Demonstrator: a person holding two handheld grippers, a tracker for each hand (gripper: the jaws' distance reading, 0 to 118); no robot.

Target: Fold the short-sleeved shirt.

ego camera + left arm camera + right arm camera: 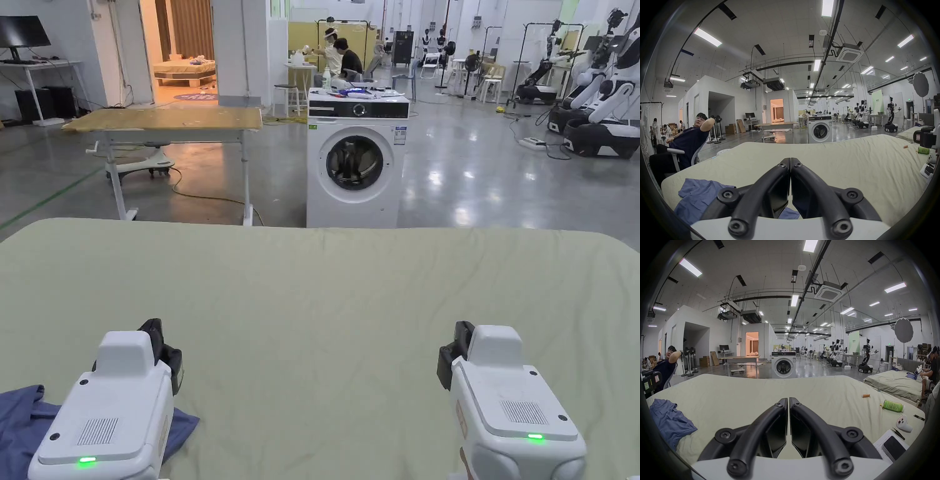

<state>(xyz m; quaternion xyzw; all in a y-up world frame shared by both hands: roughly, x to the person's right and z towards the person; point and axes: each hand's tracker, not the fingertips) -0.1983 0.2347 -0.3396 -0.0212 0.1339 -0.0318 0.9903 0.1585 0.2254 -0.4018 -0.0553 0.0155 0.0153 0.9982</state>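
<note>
A blue short-sleeved shirt (19,422) lies crumpled at the near left corner of the pale green bed sheet (325,294). In the left gripper view the shirt (700,193) spreads to the left of and under the jaws. In the right gripper view the shirt (670,420) lies far to the left. My left gripper (790,160) hovers over the shirt's right edge, jaws pressed together with nothing between them. My right gripper (788,400) is over bare sheet on the right, also shut and empty. In the head view the left gripper (153,328) and right gripper (461,334) point away from me.
On the bed's right side lie a green bottle (892,405), a small orange tube (866,395), a white controller (903,422), tweezers and a phone (894,447). A washing machine (355,164) stands beyond the bed. A person (687,141) sits in a chair at the left.
</note>
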